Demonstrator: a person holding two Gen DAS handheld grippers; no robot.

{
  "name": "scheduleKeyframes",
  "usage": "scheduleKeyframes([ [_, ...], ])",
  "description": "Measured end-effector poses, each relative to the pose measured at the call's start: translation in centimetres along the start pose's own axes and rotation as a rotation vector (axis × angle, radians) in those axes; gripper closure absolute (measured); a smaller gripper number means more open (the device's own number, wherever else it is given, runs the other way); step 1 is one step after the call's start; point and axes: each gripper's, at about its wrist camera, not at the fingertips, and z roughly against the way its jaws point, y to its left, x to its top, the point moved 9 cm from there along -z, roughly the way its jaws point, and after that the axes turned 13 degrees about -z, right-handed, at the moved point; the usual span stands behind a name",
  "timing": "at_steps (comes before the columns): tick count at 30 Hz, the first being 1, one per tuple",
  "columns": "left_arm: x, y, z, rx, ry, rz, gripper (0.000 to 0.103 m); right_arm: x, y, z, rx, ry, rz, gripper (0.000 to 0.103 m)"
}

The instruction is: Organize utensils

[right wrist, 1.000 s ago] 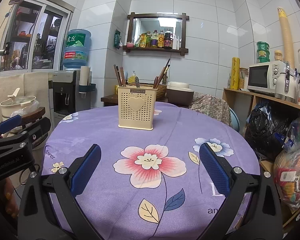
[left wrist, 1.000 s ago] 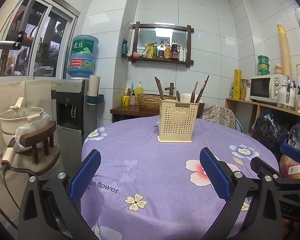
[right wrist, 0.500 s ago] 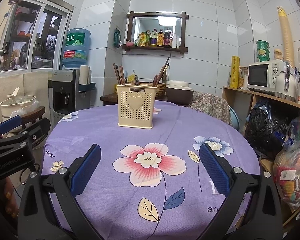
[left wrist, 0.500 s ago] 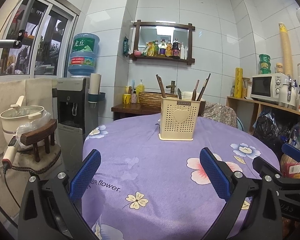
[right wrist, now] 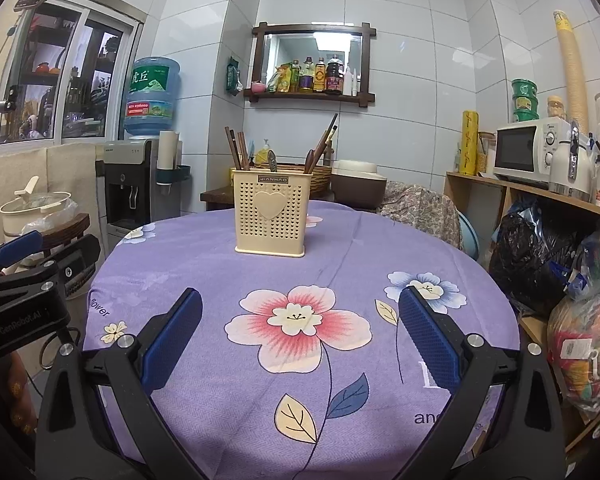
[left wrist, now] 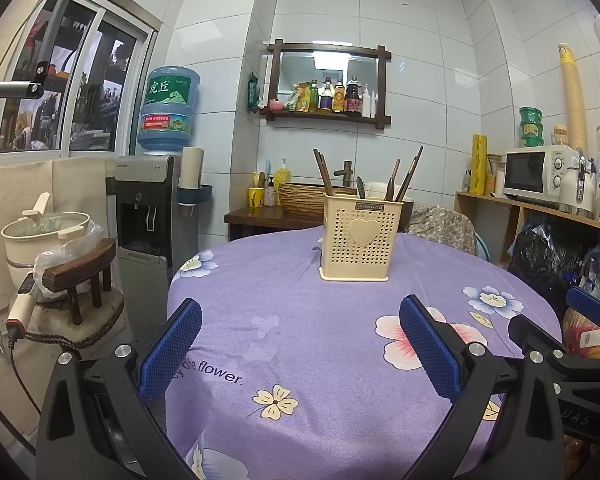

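Left wrist view: the left claw [left wrist: 300, 344] is spread wide and empty, its blue pads hovering above a round desk [left wrist: 340, 360] covered in purple flowered cloth. Right wrist view: the right claw [right wrist: 300, 338] is equally wide and holds nothing. A cream perforated utensil holder [right wrist: 273, 214] stands upright toward the far side of the desk, well apart from both claws. Dark utensils [right wrist: 236, 148] stand handle-up inside, their long axes near vertical, leaning outward.
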Motion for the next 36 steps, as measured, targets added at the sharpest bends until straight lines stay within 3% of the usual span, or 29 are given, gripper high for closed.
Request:
scheduleKeyframes([
  [36, -0.3, 0.16, -0.16, 0.0, 0.017, 0.005, 0.005, -0.03, 0.09, -0.08, 0.002, 0.008, -0.003, 0.006],
])
